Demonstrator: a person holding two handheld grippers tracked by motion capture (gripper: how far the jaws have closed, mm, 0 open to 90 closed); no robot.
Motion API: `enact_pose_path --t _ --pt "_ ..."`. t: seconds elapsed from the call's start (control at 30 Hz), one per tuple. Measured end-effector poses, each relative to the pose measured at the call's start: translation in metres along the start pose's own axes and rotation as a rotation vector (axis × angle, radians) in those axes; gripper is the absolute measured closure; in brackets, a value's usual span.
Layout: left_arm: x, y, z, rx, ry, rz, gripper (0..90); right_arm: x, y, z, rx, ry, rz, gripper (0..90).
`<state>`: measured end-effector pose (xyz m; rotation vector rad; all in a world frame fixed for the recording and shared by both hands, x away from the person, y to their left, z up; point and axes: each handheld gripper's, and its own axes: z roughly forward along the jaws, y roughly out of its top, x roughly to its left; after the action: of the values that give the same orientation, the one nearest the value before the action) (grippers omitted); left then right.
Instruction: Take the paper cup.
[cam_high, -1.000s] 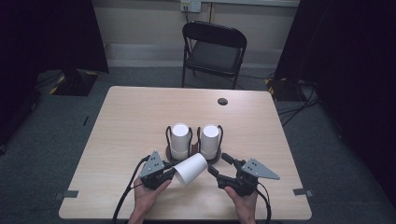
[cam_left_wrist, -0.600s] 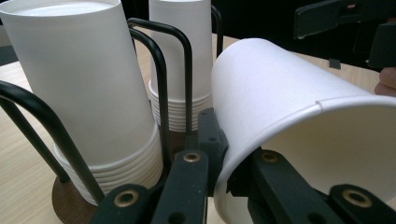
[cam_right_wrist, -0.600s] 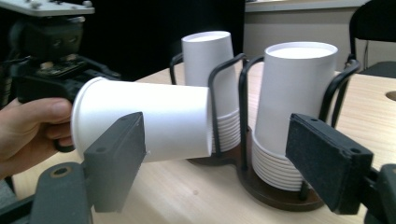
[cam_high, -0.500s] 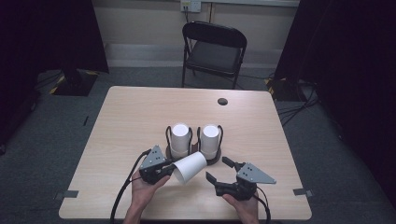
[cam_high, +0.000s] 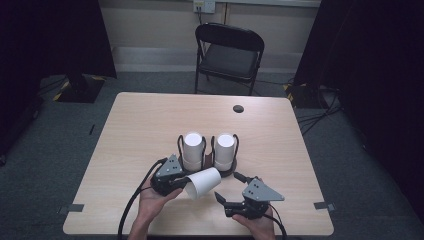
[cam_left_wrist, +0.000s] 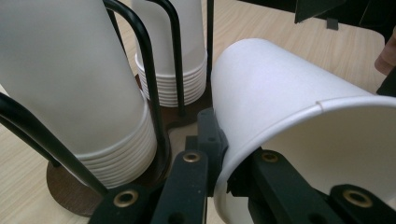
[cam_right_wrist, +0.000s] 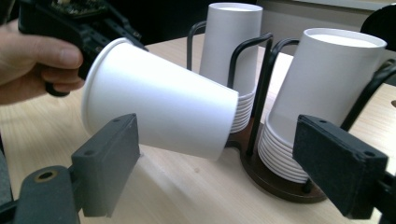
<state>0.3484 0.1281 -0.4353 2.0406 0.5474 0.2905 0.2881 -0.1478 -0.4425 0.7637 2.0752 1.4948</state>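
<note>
spanning the scene is one light wooden table (cam_high: 135, 125), and behind its far edge stands one black folding chair (cam_high: 227, 55) on the grey floor. one small dark round spot (cam_high: 238, 108) sits on the tabletop near that far edge.

down to the middle of the table: one dark-based wire cup holder (cam_high: 207, 155) with two bays, and there are two stacks of white paper cups in it, upside down, the left stack (cam_high: 192, 147) and the right stack (cam_high: 225, 149) side by side, each inside its black wire loops. in the left gripper view the nested rims show as stacked rings at the bottom of each stack.

now the tools, two of them. the left gripper (cam_high: 175, 182) has its jaws pressed together on the rim of one single paper cup (cam_high: 202, 182), one jaw inside the mouth and one outside, as the left gripper view shows. that cup lies tipped on its side in the air, just in front of the holder, its closed end pointing toward the right stack.

the right gripper (cam_high: 226, 199) sits just beside the cup, jaws spread wide after just opening, and its own view shows the cup beyond the pads, with no pad pressing on it.
</note>
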Motion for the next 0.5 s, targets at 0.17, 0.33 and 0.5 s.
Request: enact_pose_path --t 0.17,0.33,0.5 --pt "0.002 0.004 -0.002 0.033 -0.007 0.003 87.1 0.006 0.001 0.001 0.003 0.008 -0.049 15.2" --pt "0.002 0.009 -0.001 0.071 -0.043 0.002 87.1 0.01 0.001 0.005 0.026 0.016 -0.103 15.6" --pt "0.0 0.014 0.001 0.11 -0.058 0.008 87.1 0.015 0.003 0.008 0.051 0.015 -0.169 15.1"
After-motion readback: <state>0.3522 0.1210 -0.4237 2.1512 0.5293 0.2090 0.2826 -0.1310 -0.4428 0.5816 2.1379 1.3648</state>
